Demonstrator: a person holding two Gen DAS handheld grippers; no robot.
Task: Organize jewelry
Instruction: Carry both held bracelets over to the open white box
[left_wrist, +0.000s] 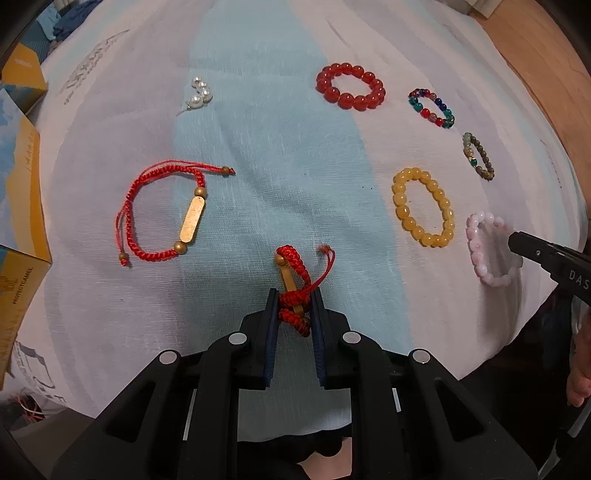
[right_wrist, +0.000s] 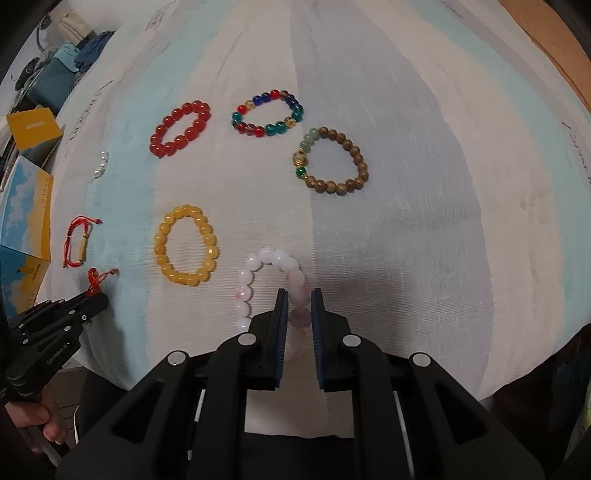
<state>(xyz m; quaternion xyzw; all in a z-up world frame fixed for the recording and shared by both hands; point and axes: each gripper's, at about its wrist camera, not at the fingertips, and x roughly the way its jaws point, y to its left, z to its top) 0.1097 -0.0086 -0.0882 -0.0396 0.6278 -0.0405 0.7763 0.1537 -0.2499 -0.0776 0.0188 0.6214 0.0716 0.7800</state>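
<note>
A red braided cord bracelet (left_wrist: 295, 291) with a gold bar stands bunched at lower centre of the left view; its twin (left_wrist: 164, 212) lies flat at left. In the right view, a pink bead bracelet (right_wrist: 271, 284) sits at lower centre, the yellow bracelet (right_wrist: 186, 245) left of it.

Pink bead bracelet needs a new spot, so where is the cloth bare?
Bare cloth lies right of the brown bead bracelet and pink bead bracelet, and centrally between the flat red cord bracelet and yellow bracelet. Crowded: the far cluster around the multicolor bracelet.
</note>
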